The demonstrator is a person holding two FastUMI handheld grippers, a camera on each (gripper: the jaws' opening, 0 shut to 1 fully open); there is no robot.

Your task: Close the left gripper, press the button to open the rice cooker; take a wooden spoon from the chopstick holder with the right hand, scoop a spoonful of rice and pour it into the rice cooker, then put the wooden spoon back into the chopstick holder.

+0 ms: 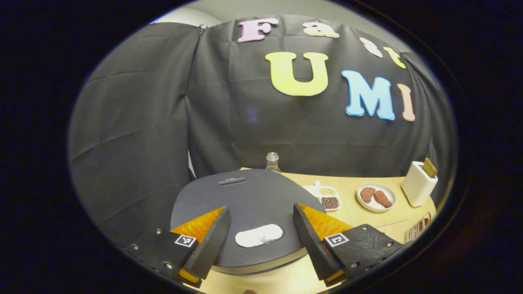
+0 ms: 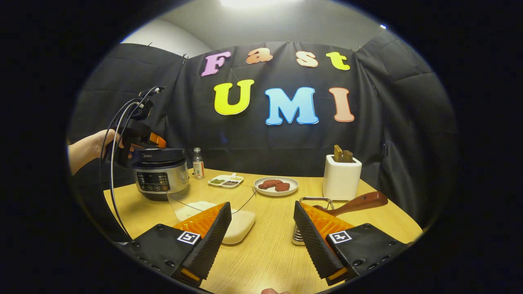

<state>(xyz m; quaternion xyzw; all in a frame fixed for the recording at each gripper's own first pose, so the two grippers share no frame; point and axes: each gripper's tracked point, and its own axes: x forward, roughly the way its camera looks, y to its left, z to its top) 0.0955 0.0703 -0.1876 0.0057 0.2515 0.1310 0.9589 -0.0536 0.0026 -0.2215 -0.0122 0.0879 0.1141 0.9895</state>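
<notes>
- Two grippers, both with jaws spread wide and nothing between the fingers.
- Left gripper (image 1: 259,241): hangs just above the cooker (image 1: 249,208), fingers straddling the front of the lid. In the right gripper view the same gripper (image 2: 137,141) sits over the cooker's top, held by a hand (image 2: 96,145), with cables (image 2: 116,122) looping up from it.
- Cooker: round, dark ribbed lid, closed; a pale oval button (image 1: 259,235) lies at the lid's front edge, between the left fingers and not touched by them. In the right gripper view its body is silvery with a dark control panel on the front.
- Right gripper (image 2: 261,241): low over the table (image 2: 265,253), well to the right of the cooker.
- Rice tub (image 2: 229,212): clear container holding white rice, just in front and right of the cooker, partly behind the right gripper's left finger.
- Spoon (image 2: 351,204): wooden, reddish-brown, handle leaning out rightward from a wire holder (image 2: 312,202), far right of the cooker.
- White caddy (image 2: 341,177): holds brown wooden pieces, behind the wire holder.
- Plate (image 2: 276,185): white, with two reddish-brown pieces, right of the cooker.
- Divided dish (image 2: 225,180) and small bottle (image 2: 198,163): just right of the cooker, near the back wall.
</notes>
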